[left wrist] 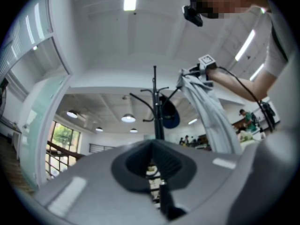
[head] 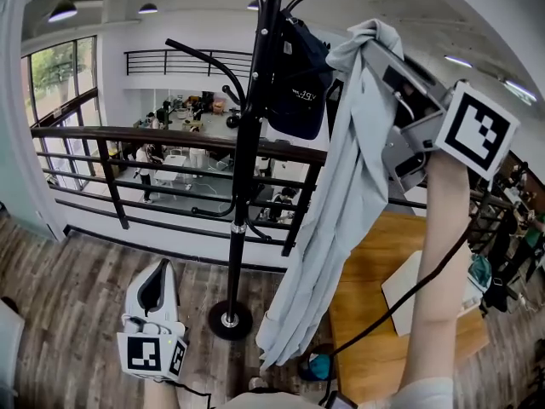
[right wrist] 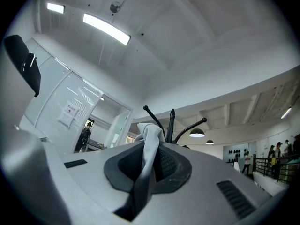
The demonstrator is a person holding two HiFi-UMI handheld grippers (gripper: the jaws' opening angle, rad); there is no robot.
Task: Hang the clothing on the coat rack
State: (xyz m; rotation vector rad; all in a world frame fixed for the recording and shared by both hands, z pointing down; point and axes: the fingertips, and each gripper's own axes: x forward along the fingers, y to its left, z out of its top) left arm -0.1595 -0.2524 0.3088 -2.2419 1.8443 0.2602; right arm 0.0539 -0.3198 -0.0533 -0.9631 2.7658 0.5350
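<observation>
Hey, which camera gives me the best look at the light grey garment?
The head view: the garment hangs full length from the right gripper, beside the coat rack. The left gripper view shows it small and distant; the right gripper view shows only the bit pinched between its jaws.

Left gripper (head: 156,281): pale grey moulded shell, rounded, with a black ribbed pad hollow at the jaws (the ribbing reads best in the left gripper view). Right gripper (head: 364,48): darker grey and boxier; its own view shows a black vent slot and a small black rectangle on the shell. Right marker cube (head: 477,129) is white with black square patterns. Left marker cube (head: 152,354) is the same, with two printed faces showing. A thin black cable (head: 423,286) trails beside my right forearm. I wear a white short-sleeved shirt (left wrist: 281,50).
</observation>
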